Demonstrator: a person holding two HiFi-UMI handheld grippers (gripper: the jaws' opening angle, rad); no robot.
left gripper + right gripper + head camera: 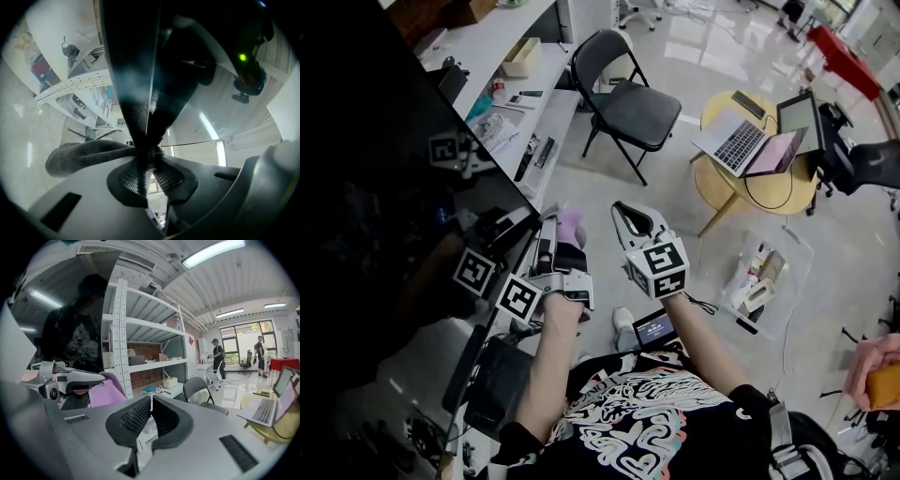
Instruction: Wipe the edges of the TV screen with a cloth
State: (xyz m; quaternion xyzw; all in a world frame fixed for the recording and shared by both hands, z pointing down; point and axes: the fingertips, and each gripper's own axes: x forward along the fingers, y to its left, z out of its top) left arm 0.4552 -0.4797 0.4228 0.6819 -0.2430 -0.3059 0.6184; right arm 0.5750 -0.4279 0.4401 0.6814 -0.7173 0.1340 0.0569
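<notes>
The big black TV screen (384,187) fills the left of the head view; its right edge runs down past my left gripper (555,227). That gripper is shut on a pale purple cloth (571,226) right at the edge. In the left gripper view the cloth (84,154) looks dark grey. It is pinched between the pads (131,177) and rises along the TV's edge (151,89). My right gripper (636,217) hovers just right of the left one, shut and empty. Its own view shows the closed jaws of the right gripper (151,416), the left gripper (61,380) and the cloth (105,392).
A black folding chair (628,103) stands behind the grippers. A round yellow table (717,183) carries laptops (736,141). A white shelf unit (520,84) with small items runs beside the TV. A clear plastic box (764,281) sits on the floor. People (218,355) stand far off.
</notes>
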